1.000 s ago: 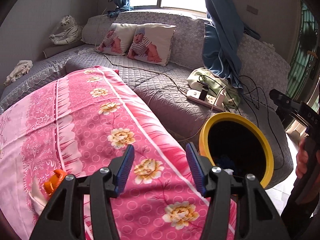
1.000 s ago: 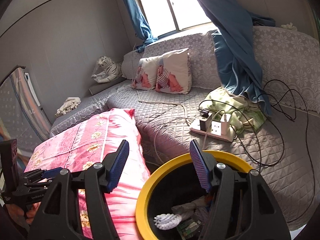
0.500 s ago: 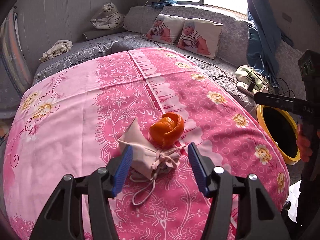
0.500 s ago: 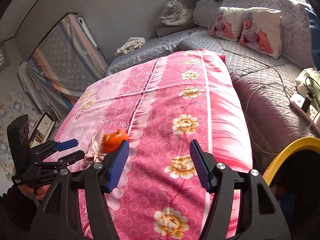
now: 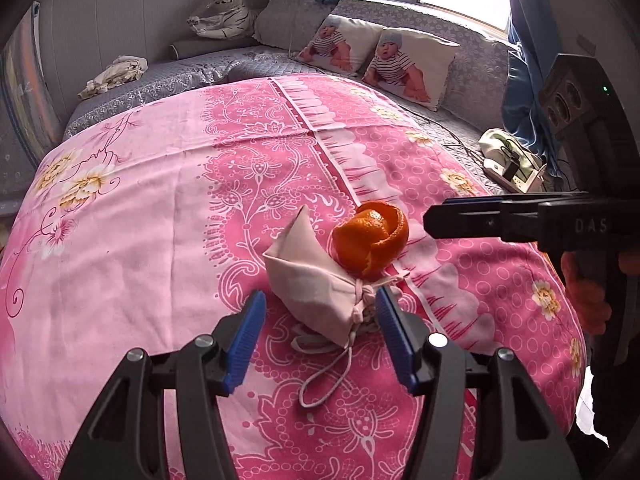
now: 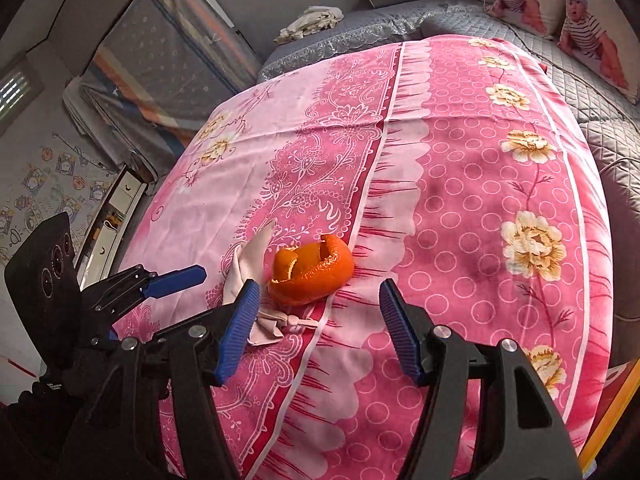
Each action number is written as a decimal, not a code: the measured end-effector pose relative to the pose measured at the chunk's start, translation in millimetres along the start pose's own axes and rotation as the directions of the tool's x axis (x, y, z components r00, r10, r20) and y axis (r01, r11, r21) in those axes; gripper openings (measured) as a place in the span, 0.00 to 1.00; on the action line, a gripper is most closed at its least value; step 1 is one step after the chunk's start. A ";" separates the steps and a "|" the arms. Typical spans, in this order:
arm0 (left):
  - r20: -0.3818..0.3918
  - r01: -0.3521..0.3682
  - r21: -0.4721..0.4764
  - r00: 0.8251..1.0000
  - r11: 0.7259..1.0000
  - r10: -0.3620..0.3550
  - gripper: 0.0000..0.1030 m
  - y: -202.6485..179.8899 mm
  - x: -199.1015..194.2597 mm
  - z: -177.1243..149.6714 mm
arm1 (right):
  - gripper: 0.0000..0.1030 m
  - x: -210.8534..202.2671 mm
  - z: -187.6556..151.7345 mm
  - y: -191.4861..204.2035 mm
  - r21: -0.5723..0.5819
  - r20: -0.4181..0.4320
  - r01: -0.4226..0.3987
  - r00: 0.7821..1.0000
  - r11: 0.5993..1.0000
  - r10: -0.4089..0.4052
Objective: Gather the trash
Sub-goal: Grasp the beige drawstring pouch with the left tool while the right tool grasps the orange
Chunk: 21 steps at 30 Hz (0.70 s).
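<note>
Peel (image 5: 370,244) touching pouch (image 5: 316,280), mid-sheet (image 5: 160,216)

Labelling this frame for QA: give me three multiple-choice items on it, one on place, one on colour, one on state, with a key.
1. Where does the orange peel lie?
A. On the pink floral cloth, touching the cloth pouch
B. On the grey quilted sofa
C. Between the fingers of the right gripper

2. What colour are the pads on the gripper fingers?
A. Red
B. Blue
C. Yellow

3. What state is the left gripper in?
A. Shut on the peel
B. Shut with nothing in it
C. Open, with the tied end of the pouch between its fingers

Key: 1 A, the peel rests on the cloth against the pouch. 2 B, both wrist views show blue ridged pads. 3 C, gaps show between the pads and the pouch neck.
</note>
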State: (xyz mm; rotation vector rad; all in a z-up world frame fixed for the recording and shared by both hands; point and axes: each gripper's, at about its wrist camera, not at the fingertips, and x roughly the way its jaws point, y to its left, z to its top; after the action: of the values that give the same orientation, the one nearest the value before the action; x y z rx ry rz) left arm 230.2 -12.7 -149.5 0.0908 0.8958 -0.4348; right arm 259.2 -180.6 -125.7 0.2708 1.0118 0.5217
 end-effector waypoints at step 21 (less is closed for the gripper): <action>-0.053 0.080 -0.045 0.995 0.996 -0.082 0.51 6.9 28.1 8.0 | 0.44 53.5 25.1 -0.3 0.033 -0.132 -0.050 0.990 0.998 0.054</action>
State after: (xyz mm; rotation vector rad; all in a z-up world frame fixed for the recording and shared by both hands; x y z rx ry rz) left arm 254.1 -17.8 -166.9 0.0276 0.9651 -0.4904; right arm 303.4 -151.8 -152.2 0.2922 1.1447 0.5779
